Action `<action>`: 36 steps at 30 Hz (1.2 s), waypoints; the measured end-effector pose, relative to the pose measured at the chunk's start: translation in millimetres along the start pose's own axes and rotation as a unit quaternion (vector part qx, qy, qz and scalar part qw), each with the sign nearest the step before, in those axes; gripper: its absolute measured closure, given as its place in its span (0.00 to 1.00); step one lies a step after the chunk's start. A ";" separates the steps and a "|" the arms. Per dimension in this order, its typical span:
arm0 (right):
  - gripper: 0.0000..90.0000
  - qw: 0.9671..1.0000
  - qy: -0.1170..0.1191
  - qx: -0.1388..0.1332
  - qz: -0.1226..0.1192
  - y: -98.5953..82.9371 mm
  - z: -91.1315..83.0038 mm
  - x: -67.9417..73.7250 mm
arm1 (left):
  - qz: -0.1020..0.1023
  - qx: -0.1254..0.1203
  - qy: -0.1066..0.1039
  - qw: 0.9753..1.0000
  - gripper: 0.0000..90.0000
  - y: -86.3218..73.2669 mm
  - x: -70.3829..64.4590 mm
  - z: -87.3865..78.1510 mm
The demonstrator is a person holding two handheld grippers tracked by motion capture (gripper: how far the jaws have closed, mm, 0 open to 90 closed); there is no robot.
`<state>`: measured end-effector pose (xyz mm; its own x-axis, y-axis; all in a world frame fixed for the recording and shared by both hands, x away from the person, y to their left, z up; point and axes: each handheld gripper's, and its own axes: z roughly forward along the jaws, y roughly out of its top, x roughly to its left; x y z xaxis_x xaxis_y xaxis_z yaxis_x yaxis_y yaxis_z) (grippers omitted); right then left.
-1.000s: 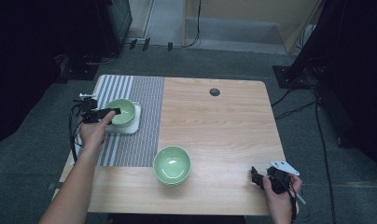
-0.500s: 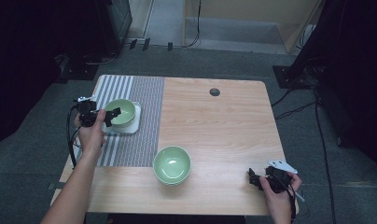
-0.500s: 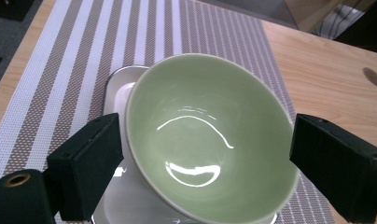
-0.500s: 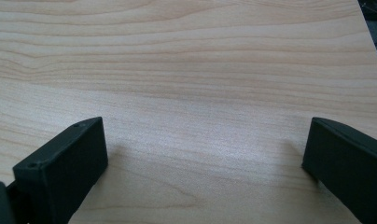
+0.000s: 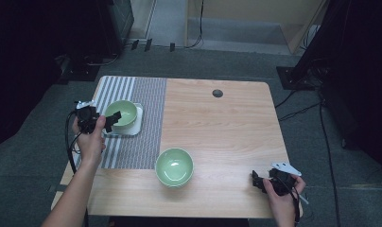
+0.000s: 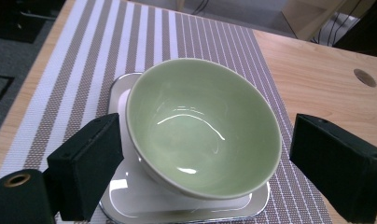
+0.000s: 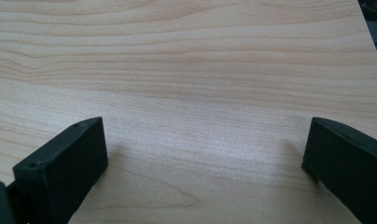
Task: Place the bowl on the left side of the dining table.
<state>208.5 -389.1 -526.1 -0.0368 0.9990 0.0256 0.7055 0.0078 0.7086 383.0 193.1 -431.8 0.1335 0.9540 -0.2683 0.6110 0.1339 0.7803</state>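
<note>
A pale green bowl (image 5: 122, 113) (image 6: 203, 128) sits in a white square tray (image 5: 137, 124) (image 6: 177, 207) on a striped placemat (image 5: 142, 142). My left gripper (image 5: 108, 121) (image 6: 207, 140) hovers just off the bowl's near-left side. Its jaws stand wide apart and do not touch the bowl, so it is open. A second green bowl (image 5: 174, 166) rests on the bare wood near the table's front edge. My right gripper (image 5: 258, 181) (image 7: 205, 140) is open low over the wood at the front right, with nothing between its jaws.
The wooden table (image 5: 227, 132) has a small dark round hole (image 5: 217, 93) near its back edge. The floor around it is dark, with cables (image 5: 298, 113) and stands. The wood between the second bowl and the right gripper is bare.
My left gripper has drawn back from the bowl's rim toward the left and the near side. The bowl stays in the tray. The right gripper has barely shifted.
</note>
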 end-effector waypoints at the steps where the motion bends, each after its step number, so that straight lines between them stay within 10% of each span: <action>1: 0.00 1.000 0.000 0.000 0.000 0.0 0.0 0.0 | 0.002 -0.004 -0.003 1.000 0.10 -2.6 -0.1 -2.8; 36: 0.00 1.000 0.000 0.000 0.000 0.0 0.0 0.0 | 0.051 -0.056 0.009 0.997 0.10 -32.4 0.0 -39.7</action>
<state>208.5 -389.1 -526.1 -0.0368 0.9990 0.0256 0.7055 0.0078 0.7086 332.2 199.4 -434.7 0.1762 0.9685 -0.1760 0.5038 0.0649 0.8614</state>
